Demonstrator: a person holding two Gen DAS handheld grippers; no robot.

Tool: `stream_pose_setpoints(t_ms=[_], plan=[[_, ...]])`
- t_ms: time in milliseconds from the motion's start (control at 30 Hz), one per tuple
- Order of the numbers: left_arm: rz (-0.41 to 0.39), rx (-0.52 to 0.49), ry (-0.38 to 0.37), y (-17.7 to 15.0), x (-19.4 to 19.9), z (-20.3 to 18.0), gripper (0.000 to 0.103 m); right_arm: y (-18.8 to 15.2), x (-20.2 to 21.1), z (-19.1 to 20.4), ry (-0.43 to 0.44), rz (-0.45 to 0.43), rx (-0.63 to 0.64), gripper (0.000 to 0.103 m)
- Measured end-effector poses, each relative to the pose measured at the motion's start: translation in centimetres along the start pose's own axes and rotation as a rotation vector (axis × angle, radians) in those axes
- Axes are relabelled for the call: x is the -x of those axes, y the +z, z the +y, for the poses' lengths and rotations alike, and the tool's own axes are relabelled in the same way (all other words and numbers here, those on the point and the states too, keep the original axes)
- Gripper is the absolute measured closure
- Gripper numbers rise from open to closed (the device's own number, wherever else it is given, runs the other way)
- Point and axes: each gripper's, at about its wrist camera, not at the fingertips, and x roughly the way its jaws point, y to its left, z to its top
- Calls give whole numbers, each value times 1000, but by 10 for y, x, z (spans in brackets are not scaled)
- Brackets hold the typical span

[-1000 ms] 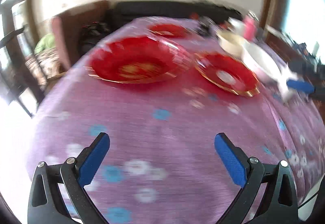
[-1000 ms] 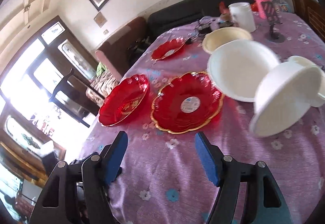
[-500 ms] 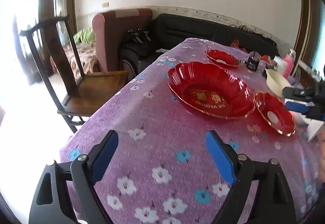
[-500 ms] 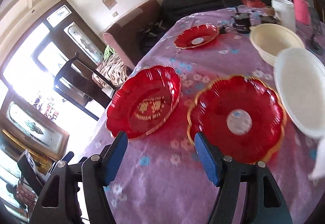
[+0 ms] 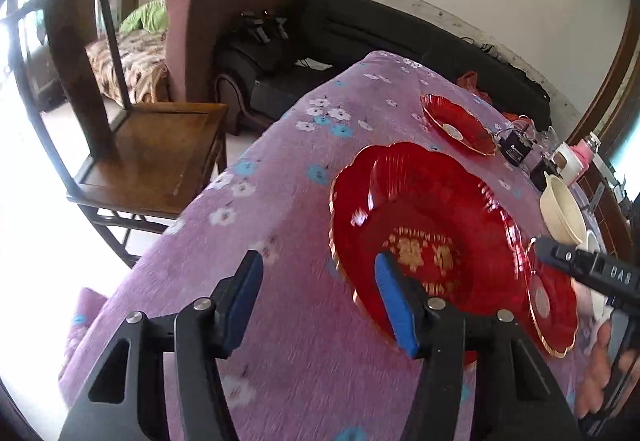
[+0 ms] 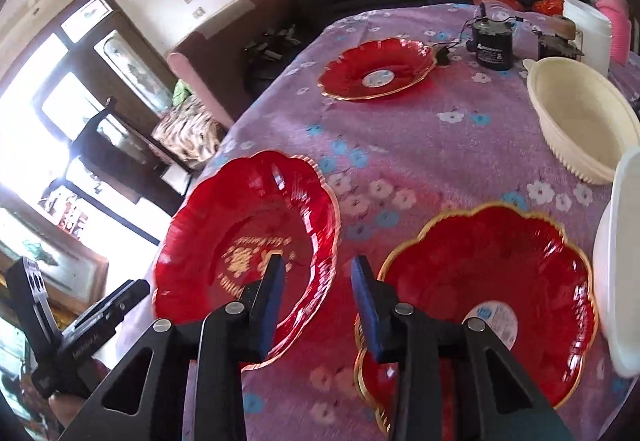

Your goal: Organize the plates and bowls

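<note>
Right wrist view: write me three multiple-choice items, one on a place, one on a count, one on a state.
1. In this view, the cream bowl lies where from the far red plate?
A) to its right B) to its left C) stacked on it
2. How many red plates are on the tablecloth?
A) one B) five C) three
3. The right gripper is:
A) shut on a bowl B) open, gripping nothing C) shut on a cup

Answers:
1 A: the bowl sits rightward, apart from it.
2 C: the far one, the lettered plate and the stickered plate.
3 B: its jaws have just been closing, but the pads press on nothing; the lettered plate's rim shows in the gap.
</note>
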Motion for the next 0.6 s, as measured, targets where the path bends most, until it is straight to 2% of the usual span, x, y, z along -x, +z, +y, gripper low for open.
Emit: stream_pose_setpoints(t_ms=[167,233,267,300,333,400,500,600], plan=[[26,-9,19,7,-21,-7,45,6,-17,-9,7,21,-21,65],[45,-8,6,7,-29,-7,45,6,-24,-7,23,27,-9,72],[49,-10,4,6,-32,-8,47,7,-27,-6,13,31,0,77],[52,-21,8,5,-34,-10,56,6,-30,-4,8,34,3,81],[59,-32,9,4,-36,-12,60,6,-32,-4,16,41,2,89],[66,-41,2,2,-38,-14,70,4,-35,-3,8,43,1,91],[59,-70,-9,-3,-33,-21,73,0,-33,1,0,38,14,93],[43,-97,23,-7,-27,-27,73,-5,-31,2,-2,46,8,94]])
